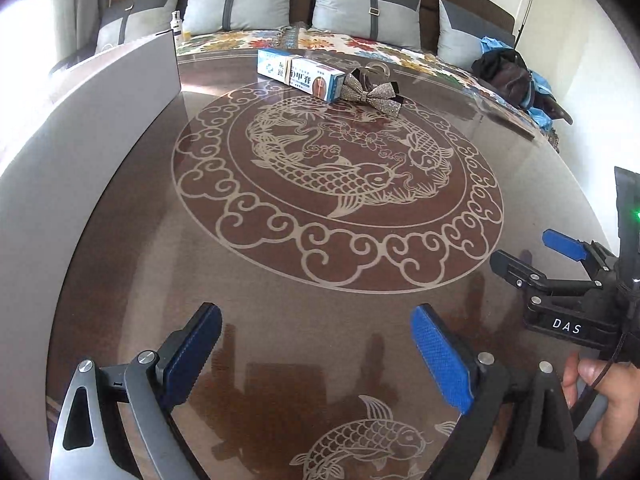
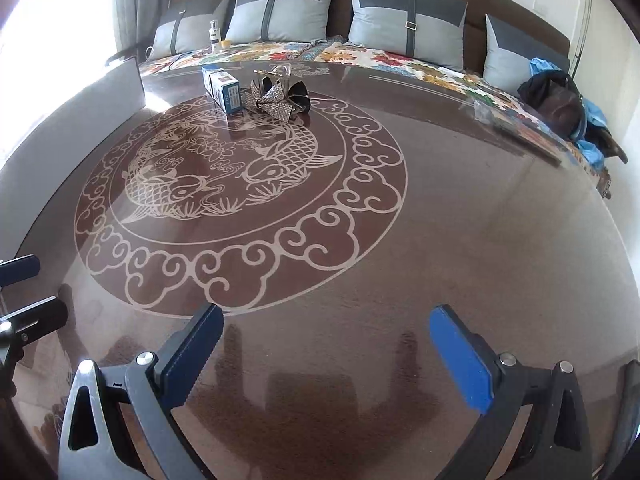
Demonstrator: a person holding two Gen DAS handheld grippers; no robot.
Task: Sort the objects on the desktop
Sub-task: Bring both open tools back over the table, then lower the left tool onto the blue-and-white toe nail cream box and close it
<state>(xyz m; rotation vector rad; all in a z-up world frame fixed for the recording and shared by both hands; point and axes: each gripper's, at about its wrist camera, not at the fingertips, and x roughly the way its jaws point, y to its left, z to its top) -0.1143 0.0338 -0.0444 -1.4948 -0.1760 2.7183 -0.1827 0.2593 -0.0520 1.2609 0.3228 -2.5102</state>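
Observation:
A white and blue carton [image 1: 300, 74] lies at the far side of the glossy brown table [image 1: 320, 300]. A glittery silver bow [image 1: 370, 94] with black edging touches the carton's right end, and a clear ring-shaped item [image 1: 376, 70] sits just behind it. My left gripper [image 1: 320, 352] hovers open and empty over the near table edge. My right gripper [image 1: 534, 256] is at its right, held by a hand [image 1: 608, 408]. The right wrist view shows the carton [image 2: 222, 86], the bow [image 2: 280, 102], my right gripper [image 2: 326, 356] open and empty, and the left gripper [image 2: 24, 294] at the left edge.
A tall grey panel [image 1: 100, 120] runs along the table's left side. Behind the table is a sofa with grey cushions [image 1: 240, 4] and a floral cover [image 2: 360, 56], a small bottle [image 2: 215, 34] and a dark bag [image 2: 556, 100] with blue cloth.

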